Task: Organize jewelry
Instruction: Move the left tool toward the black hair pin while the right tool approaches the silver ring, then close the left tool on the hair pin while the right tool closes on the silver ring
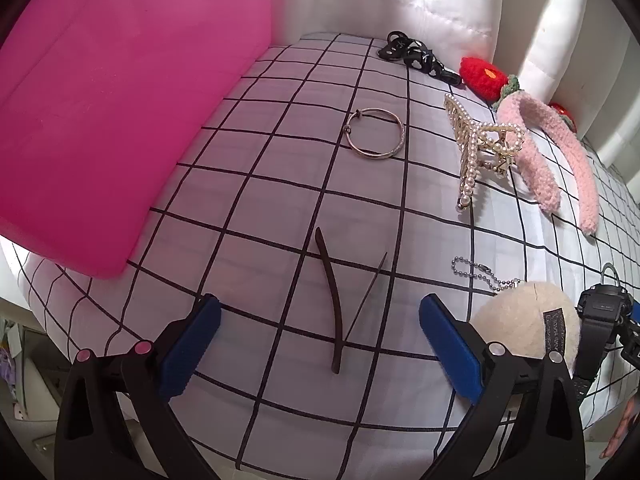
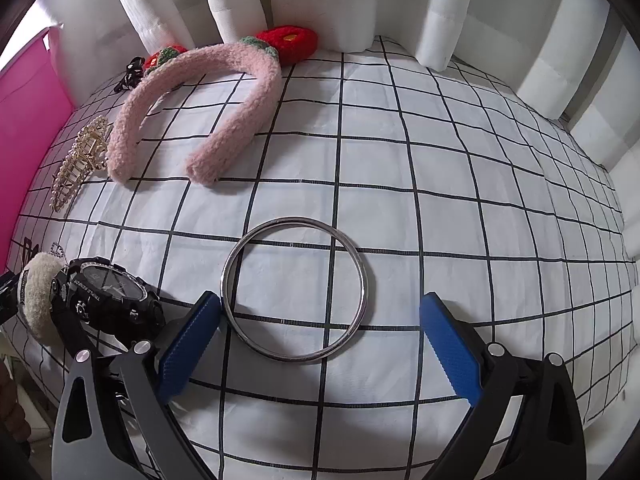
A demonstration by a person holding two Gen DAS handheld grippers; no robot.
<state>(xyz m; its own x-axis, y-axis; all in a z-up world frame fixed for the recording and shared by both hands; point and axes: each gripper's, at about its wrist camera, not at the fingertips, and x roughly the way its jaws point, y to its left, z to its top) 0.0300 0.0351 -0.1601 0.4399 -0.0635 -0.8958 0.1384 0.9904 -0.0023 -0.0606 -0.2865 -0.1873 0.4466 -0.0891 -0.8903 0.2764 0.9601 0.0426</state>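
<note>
My left gripper (image 1: 320, 332) is open above the grid-patterned sheet (image 1: 280, 184), with a dark curved hair stick (image 1: 330, 304) lying between its blue pads. Beyond it lie a thin silver bangle (image 1: 375, 137), a pearl claw clip (image 1: 476, 156) and a pink fluffy headband (image 1: 560, 152). My right gripper (image 2: 320, 332) is open too. A large silver bangle (image 2: 295, 288) lies flat between its fingers, close to the left pad (image 2: 192, 344). A black watch (image 2: 108, 292) and a cream pom-pom keychain (image 2: 36, 296) sit to its left.
A pink cushion (image 1: 112, 112) fills the left side. White padded walls (image 2: 400, 4) ring the back and right. Black hair ties (image 1: 416, 56) and red crochet pieces (image 1: 480, 76) lie at the far edge. The bed's front edge drops off below both grippers.
</note>
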